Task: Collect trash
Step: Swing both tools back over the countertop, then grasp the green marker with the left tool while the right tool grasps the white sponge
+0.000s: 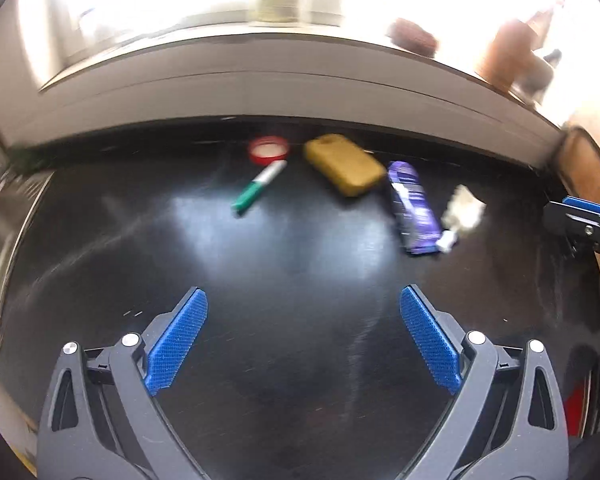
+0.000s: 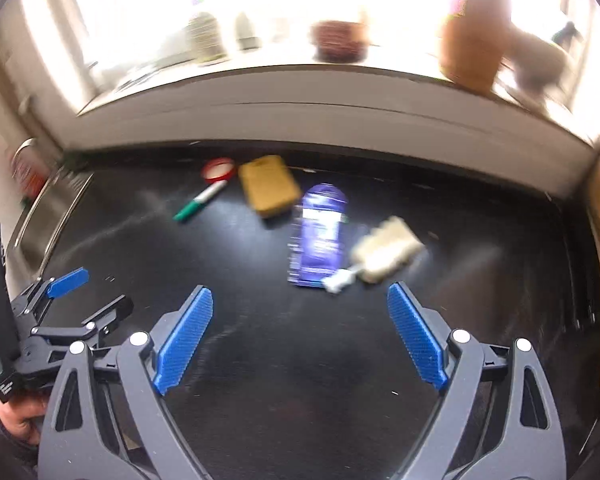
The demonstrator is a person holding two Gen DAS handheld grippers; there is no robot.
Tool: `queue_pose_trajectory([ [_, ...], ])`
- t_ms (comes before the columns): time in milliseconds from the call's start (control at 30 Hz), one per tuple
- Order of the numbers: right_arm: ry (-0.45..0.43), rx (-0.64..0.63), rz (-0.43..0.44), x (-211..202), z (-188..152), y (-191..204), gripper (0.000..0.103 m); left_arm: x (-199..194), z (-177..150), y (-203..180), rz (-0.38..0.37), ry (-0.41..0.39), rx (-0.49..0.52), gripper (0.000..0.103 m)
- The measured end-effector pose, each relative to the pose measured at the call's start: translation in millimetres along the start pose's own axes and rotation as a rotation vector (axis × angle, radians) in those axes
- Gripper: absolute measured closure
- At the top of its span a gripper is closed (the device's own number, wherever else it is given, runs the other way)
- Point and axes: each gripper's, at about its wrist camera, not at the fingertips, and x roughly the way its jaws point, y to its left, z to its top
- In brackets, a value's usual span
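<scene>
On the black glossy countertop (image 2: 480, 280), toward its far side below the pale window ledge (image 2: 300, 104), a loose row of items: red round lid (image 2: 219, 169), green-and-white marker pen (image 2: 199, 201), yellow rectangular sponge (image 2: 269, 185), purple foil snack wrapper (image 2: 319, 236), crumpled white paper scrap (image 2: 386, 251). Frames blurred; fine detail unreadable. The wrapper and the paper scrap read as the trash; lid, pen and sponge probably not. Right gripper (image 2: 300, 338): jaws spread wide, nothing between the blue pads (image 2: 184, 344), poised above bare counter. Left gripper (image 1: 303, 340): likewise wide apart and empty. From the right wrist view the wrapper lies just ahead and close to centre, paper scrap beside it to the right, its lower end meeting the wrapper's near corner. From the left wrist view the same pair, wrapper (image 1: 414, 210) and scrap (image 1: 464, 212), sits ahead but well off to the right. Judgement: right gripper is the nearer and better aligned. Wrapper's long axis runs roughly away from the right gripper, in line with its pointing direction, so the jaws would close across the narrow width without much wrist roll. Flat foil on a slick surface; pinch may slide rather than lift. No bin visible in either view.
</scene>
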Motion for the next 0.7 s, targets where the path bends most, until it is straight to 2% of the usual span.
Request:
queue_pose_trajectory([
  [100,0.006,0.041,-0.006,6.3,-1.6,-13.4,0.017,11.4,1.8,-11.2,-0.01,0.02,0.042,0.009],
  [300,0.029,0.07,-0.02,23.1,2.6,-19.7,0.017,31.9,8.7,1.0,0.008,0.054,0.04,0.009],
  [467,0.075,0.138,-0.051,64.5,14.1,-36.5,0.017,65.7,24.6,23.4,0.046,0.062,0.048,0.009],
  [700,0.158,0.275,-0.102,137.3,29.0,-60.3,0.017,138.2,56.3,53.9,0.084,0.065,0.047,0.009],
])
